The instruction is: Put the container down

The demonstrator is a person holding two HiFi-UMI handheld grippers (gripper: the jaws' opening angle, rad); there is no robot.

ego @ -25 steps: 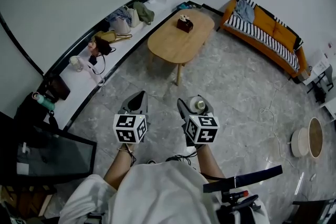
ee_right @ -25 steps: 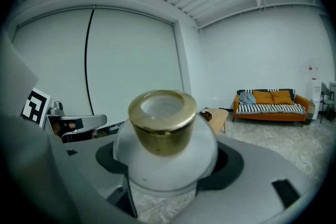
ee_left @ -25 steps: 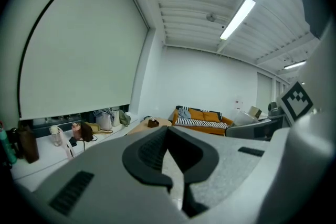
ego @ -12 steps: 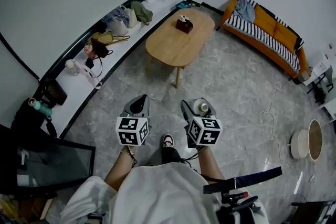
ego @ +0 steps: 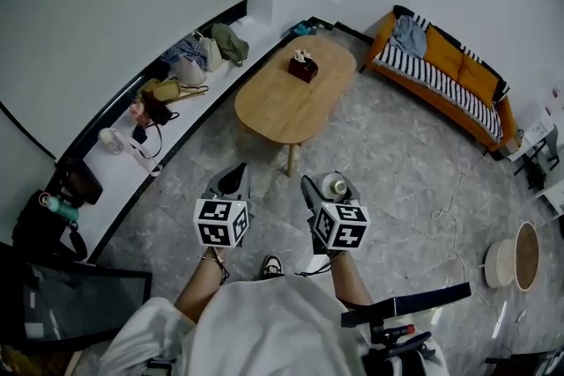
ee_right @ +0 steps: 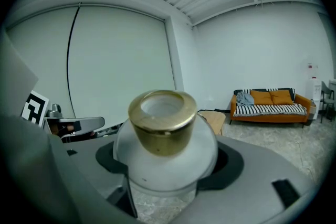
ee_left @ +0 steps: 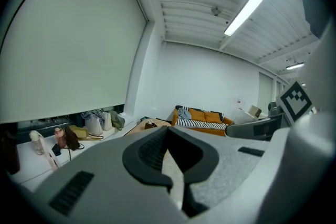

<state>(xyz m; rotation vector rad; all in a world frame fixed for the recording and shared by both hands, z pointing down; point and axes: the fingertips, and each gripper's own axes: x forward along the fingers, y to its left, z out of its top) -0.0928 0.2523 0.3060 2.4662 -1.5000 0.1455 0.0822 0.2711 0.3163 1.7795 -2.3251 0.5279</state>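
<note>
Clearly nothing is set down yet: the container [ee_right: 164,134], low centre in the right gripper view, sits clamped in the right gripper [ego: 324,189] above the floor, the left gripper [ego: 231,180] closed on nothing, the wooden table [ego: 291,92] well ahead.

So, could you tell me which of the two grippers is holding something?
The right gripper, shut on the gold-necked white container; the left gripper is shut on nothing.
</note>
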